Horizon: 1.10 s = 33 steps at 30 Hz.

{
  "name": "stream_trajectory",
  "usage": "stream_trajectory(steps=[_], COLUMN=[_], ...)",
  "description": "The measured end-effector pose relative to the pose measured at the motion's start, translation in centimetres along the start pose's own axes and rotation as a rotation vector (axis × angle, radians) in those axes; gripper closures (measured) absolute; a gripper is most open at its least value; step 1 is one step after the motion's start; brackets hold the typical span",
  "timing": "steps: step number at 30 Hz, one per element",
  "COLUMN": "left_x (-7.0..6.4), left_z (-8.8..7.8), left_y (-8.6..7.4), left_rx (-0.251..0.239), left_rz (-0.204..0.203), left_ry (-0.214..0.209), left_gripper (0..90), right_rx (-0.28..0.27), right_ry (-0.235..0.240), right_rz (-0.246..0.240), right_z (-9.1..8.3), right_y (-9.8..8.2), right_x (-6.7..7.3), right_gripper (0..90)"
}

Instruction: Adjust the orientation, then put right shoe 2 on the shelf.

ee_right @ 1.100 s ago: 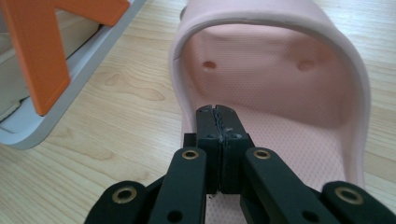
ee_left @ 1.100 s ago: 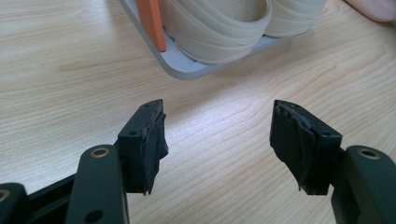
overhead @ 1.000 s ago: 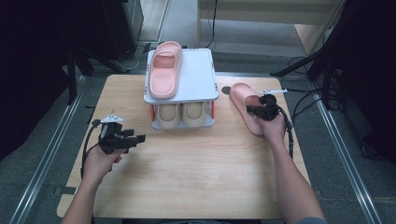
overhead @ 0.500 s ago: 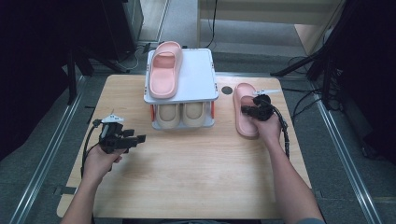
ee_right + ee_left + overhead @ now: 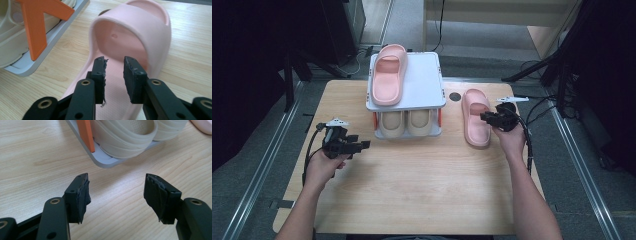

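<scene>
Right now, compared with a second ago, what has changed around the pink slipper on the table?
The right gripper has just been opening: it let go of the pink slipper on the table, which shifted from angled to lying straight beside the shoe rack. Nothing sits between its jaws now. The left gripper, the pink slipper on the rack and the beige pair stayed put.

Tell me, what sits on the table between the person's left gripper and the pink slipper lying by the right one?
In the high view, the grey shoe rack stands between the left gripper and the pink slipper, its lower shelf holding beige slippers.
</scene>
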<state>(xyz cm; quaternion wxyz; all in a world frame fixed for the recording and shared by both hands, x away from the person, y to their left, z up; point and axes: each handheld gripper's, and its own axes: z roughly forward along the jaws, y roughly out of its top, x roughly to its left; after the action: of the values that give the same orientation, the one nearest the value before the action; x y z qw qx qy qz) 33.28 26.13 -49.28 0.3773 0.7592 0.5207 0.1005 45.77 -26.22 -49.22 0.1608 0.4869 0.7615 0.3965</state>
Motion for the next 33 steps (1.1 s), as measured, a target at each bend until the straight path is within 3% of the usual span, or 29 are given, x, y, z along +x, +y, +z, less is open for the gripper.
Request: stream_trajectory(steps=[5,12,19,29,33], left_x=[0.1,-0.1,-0.1,-0.6,-0.5], left_z=[0.7,1.3,1.2,0.4,-0.1], left_y=[0.5,0.9,0.9,0.3,-0.2], left_rx=[0.005,0.008,0.013,0.019,0.013], left_rz=[0.008,0.022,0.023,0.044,0.034], left_ry=[-0.010,-0.021,-0.018,-0.015,-0.008], left_gripper=[37.3,37.4,37.1,35.9,35.5], right_rx=[-0.019,-0.019,0.000,-0.003,0.004], right_ry=[-0.040,-0.027,-0.046,-0.067,-0.071], right_rz=[0.002,0.052,0.069,0.089,0.097], right_z=[-0.9,-1.2,-0.4,0.4,1.2], right_y=[-0.6,-1.5,-1.8,-1.6,-1.3], right_x=[-0.4,-1.3,-1.7,-2.1,-2.2], right_gripper=[66.4,59.5,53.9,53.3,52.7])
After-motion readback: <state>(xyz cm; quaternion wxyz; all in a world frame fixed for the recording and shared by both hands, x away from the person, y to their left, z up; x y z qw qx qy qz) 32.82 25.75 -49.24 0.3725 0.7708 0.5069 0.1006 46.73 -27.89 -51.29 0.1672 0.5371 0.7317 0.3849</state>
